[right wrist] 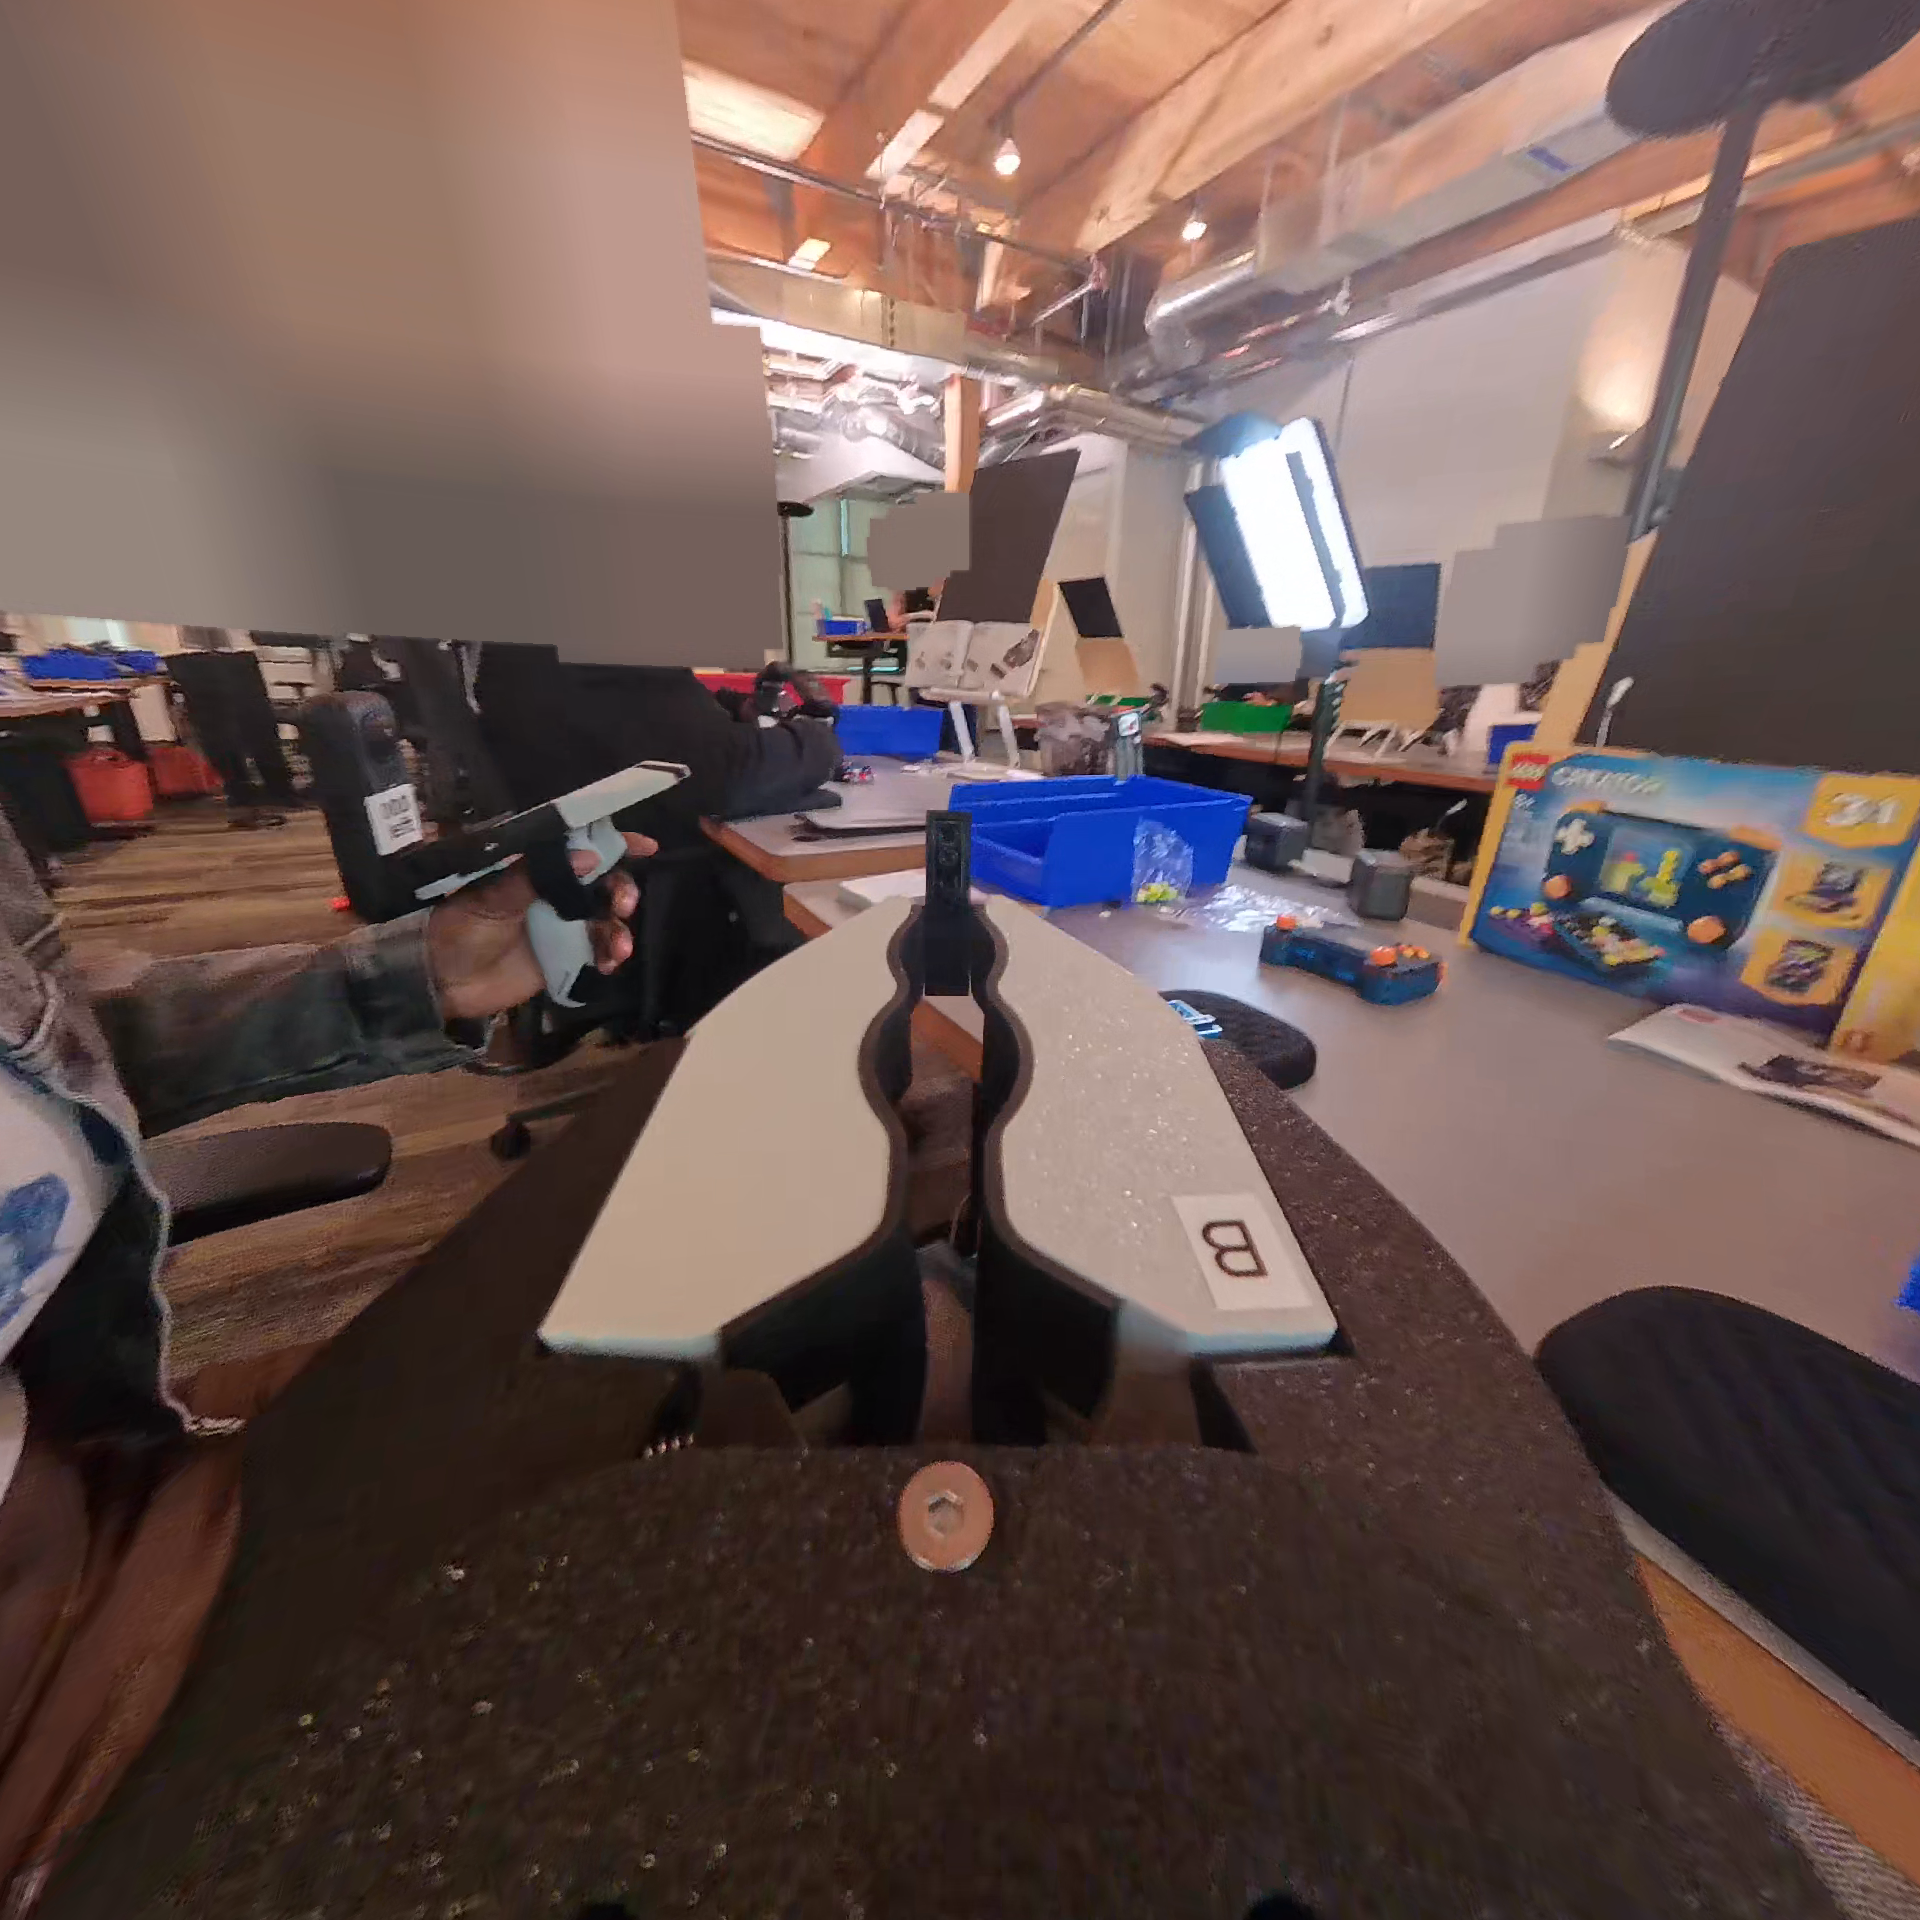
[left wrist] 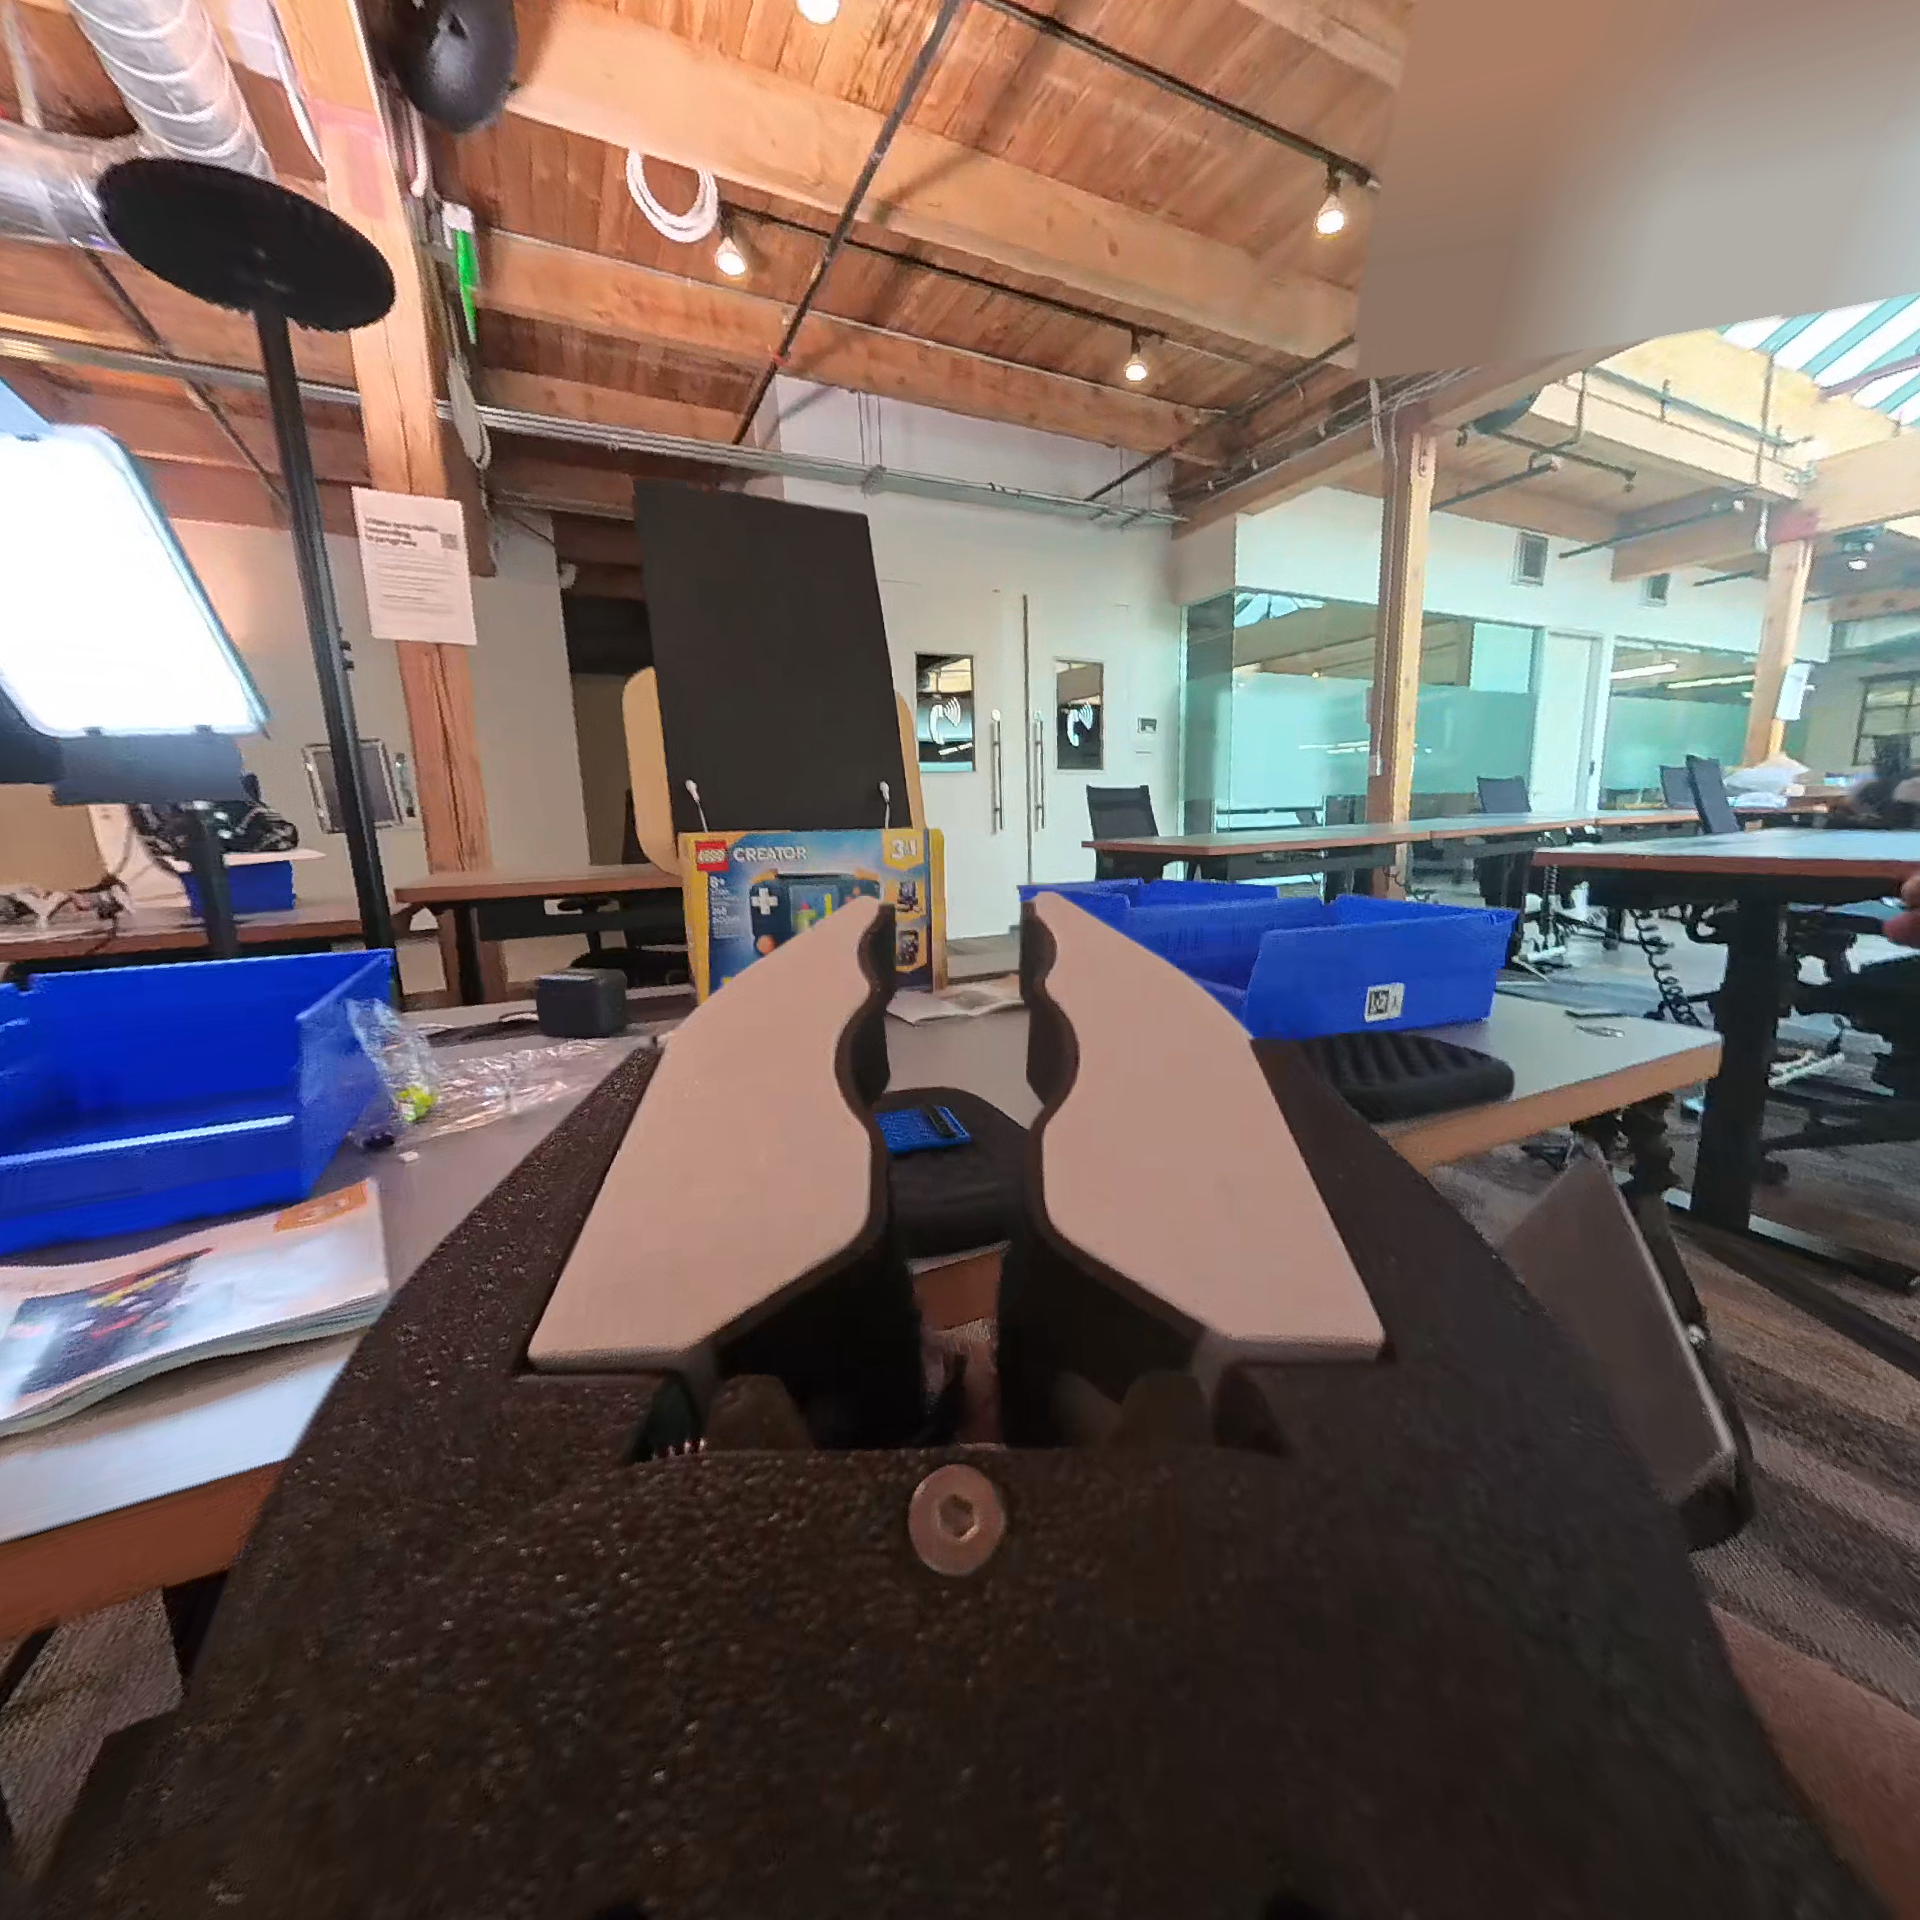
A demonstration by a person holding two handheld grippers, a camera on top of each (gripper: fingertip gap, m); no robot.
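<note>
My right gripper (right wrist: 948, 940) is shut on a thin black brick piece (right wrist: 948, 873) that stands upright out of its fingertips, held in the air off the grey table's (right wrist: 1507, 1122) near left corner. My left gripper (left wrist: 958, 935) is open and empty, pointing over the table edge; it also shows in the right wrist view (right wrist: 665, 774), held by a hand to the left. Beyond the left fingers a small blue plate (left wrist: 920, 1127) lies on a black wrist rest (left wrist: 945, 1174). A dark blue model with orange parts (right wrist: 1351, 961) sits on the table.
A toy brick box (left wrist: 810, 914) stands at the back, also in the right wrist view (right wrist: 1683, 894). Blue bins (left wrist: 177, 1081) (left wrist: 1351, 956), a plastic bag of pieces (left wrist: 416, 1060), an open booklet (left wrist: 187, 1299), a black cube (left wrist: 582, 1003) and a second wrist rest (right wrist: 1745, 1455) lie around. Across from one pair of fingers to the other is roughly 30 cm.
</note>
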